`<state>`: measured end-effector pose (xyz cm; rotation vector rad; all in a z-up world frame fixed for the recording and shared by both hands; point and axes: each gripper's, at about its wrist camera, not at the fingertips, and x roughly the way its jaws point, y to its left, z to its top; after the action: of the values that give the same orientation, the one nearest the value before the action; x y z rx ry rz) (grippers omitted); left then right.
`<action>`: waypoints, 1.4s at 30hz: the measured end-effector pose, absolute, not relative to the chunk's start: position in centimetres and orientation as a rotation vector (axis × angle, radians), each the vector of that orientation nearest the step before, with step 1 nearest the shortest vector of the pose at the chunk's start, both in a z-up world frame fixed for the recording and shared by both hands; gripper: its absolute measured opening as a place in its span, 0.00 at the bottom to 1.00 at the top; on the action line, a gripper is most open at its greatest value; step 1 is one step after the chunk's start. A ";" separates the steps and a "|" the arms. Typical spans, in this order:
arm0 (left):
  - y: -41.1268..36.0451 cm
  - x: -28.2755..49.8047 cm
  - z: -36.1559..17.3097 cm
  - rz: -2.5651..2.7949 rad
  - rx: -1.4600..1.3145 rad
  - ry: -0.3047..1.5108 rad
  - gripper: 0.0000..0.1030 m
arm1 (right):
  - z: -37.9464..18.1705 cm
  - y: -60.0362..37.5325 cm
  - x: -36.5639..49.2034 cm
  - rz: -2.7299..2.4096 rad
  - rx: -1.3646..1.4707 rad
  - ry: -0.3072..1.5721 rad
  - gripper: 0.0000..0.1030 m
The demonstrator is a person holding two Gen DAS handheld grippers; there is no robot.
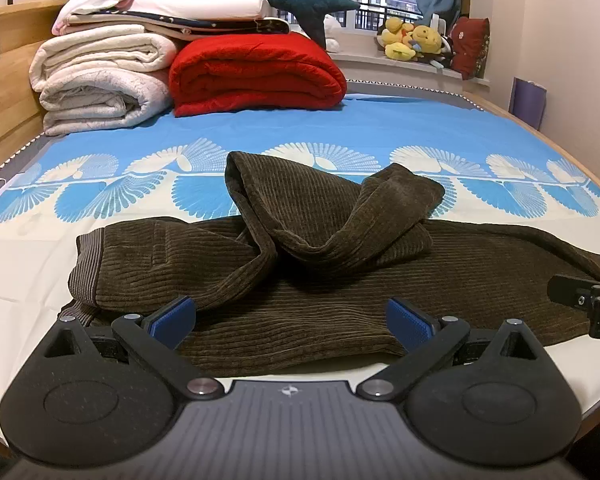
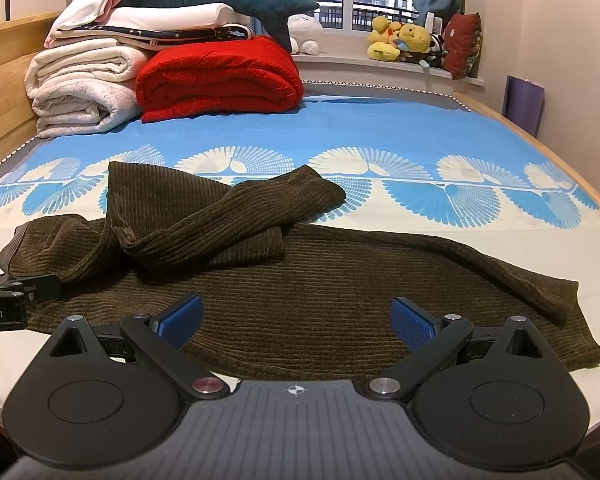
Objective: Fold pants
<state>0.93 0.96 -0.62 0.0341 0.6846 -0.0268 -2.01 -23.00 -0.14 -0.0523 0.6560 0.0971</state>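
Your left claw (image 1: 290, 318) and right claw (image 2: 296, 318) both hang released, jaws spread over the near edge of the brown corduroy pants (image 1: 300, 280) on the bed (image 1: 380, 128). One leg lies bunched across the other; pinch only the top layer and the fold will likely drag crooked.

Pants (image 1: 300, 280) spread across the bed (image 1: 380, 128) just ahead of my two grippers, one leg flopped back over them, folded blankets (image 1: 256, 72) stacked far behind at left
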 end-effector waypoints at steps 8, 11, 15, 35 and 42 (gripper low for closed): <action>1.0 1.0 -0.6 -0.029 0.034 0.682 0.99 | 0.0 -23.1 -2.0 0.096 -0.052 0.654 0.96; 0.9 1.0 -0.5 -0.029 0.035 0.681 0.98 | 0.0 -23.2 -2.0 0.095 -0.052 0.651 0.95; 0.8 0.9 -0.2 -0.026 0.055 0.665 0.71 | 0.2 -23.2 -2.1 0.066 -0.067 0.622 0.81; 25.9 11.6 -4.1 0.206 -0.437 0.970 0.22 | 3.6 -22.2 3.1 0.324 -0.181 0.598 0.50; 26.0 12.0 -5.7 0.164 -0.355 1.054 0.68 | -2.9 -14.5 5.4 0.530 -0.330 0.730 0.59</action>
<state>12.04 26.01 -5.68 -0.3554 1.0543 0.1643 5.41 -14.53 -2.95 -0.3300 0.7300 0.5295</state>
